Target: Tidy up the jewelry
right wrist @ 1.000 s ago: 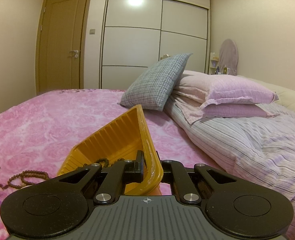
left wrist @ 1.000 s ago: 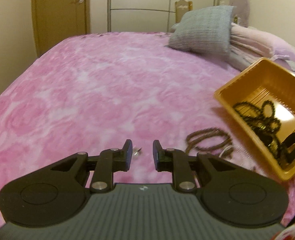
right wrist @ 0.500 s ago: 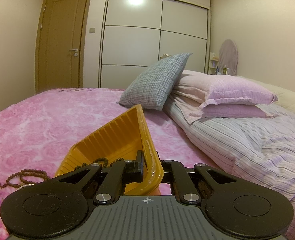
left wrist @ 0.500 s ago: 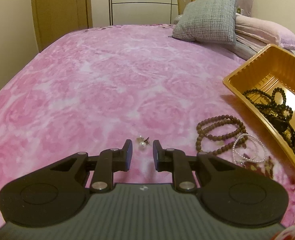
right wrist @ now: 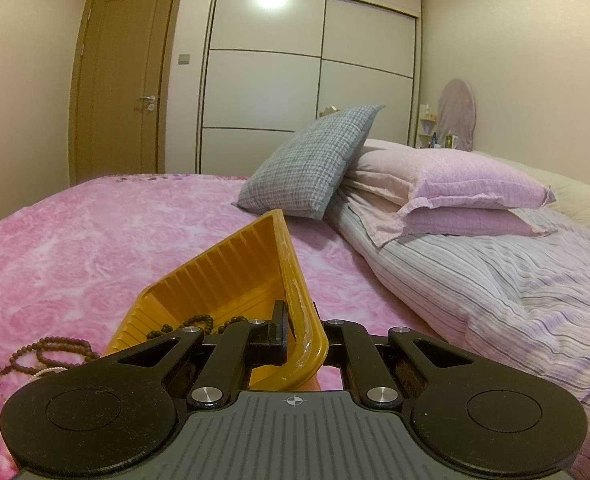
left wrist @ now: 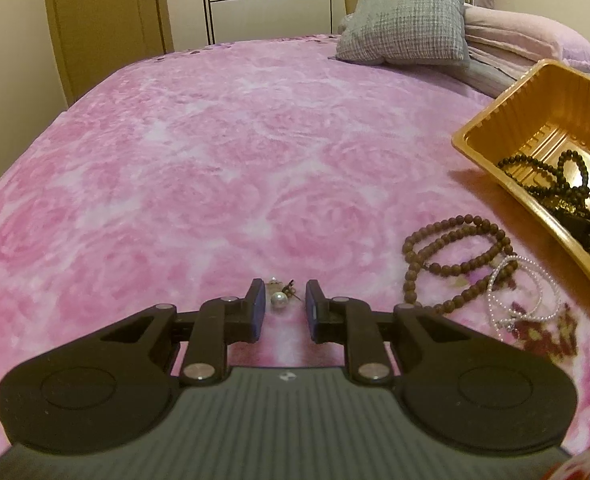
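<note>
My left gripper (left wrist: 283, 298) is open, low over the pink bedspread, with a small pearl earring (left wrist: 279, 300) lying between its fingertips. A brown bead necklace (left wrist: 453, 258) and a thin pearl bracelet (left wrist: 523, 294) lie to its right. An orange tray (left wrist: 491, 160) at the right holds black bead jewelry (left wrist: 563, 188). My right gripper (right wrist: 301, 326) is shut on the near rim of the orange tray (right wrist: 231, 276) and holds it tilted up. The brown beads (right wrist: 51, 352) show at the left of that view.
A grey checked cushion (left wrist: 407, 34) and pink pillows (right wrist: 455, 196) lie at the head of the bed. A striped sheet (right wrist: 495, 300) lies right of the tray. A door (right wrist: 123, 76) and wardrobe (right wrist: 307, 68) stand beyond.
My left gripper has moved forward and lower toward the pearl earring, which now lies between its fingertips. The right gripper keeps holding the tray rim, almost still.
</note>
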A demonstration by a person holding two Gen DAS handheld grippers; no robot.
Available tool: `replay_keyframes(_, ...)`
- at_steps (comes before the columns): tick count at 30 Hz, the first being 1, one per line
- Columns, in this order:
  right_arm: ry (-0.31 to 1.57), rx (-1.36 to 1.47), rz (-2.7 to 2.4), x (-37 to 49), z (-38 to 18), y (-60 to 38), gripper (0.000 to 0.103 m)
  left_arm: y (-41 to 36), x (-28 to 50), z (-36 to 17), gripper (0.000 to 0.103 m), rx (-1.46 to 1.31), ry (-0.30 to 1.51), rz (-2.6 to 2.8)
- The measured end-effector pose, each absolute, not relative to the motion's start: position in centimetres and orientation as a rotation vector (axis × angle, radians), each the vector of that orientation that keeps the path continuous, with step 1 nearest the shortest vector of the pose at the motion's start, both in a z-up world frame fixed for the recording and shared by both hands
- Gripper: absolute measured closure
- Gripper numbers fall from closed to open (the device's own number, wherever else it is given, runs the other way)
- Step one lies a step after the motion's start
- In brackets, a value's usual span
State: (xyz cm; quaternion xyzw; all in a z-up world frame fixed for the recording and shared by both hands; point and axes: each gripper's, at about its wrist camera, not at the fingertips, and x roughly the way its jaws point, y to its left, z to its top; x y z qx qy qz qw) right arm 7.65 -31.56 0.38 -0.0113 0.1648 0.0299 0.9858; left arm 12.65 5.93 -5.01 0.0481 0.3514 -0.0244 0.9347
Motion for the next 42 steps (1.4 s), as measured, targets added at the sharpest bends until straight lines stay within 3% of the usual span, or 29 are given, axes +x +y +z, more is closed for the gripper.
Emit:
replay_keyframes(4,0.331,-0.025,0.062,7.7,0.4,-31.6,0.096,5.9,12.3,-5.0,0.096,0.106,0.715,-0.048)
replay_keyframes(23,0.329,-0.027,0.063,7.7,0.4,-31.6,0.096,4.7,10.2,-2.5,0.096,0.093,0.668,-0.107)
replay_keyframes(42,0.325,-0.026,0.067,7.5,0.6,-31.2,0.096,-7.5,10.9,0.4,0.096,0.056,0.605,-0.431)
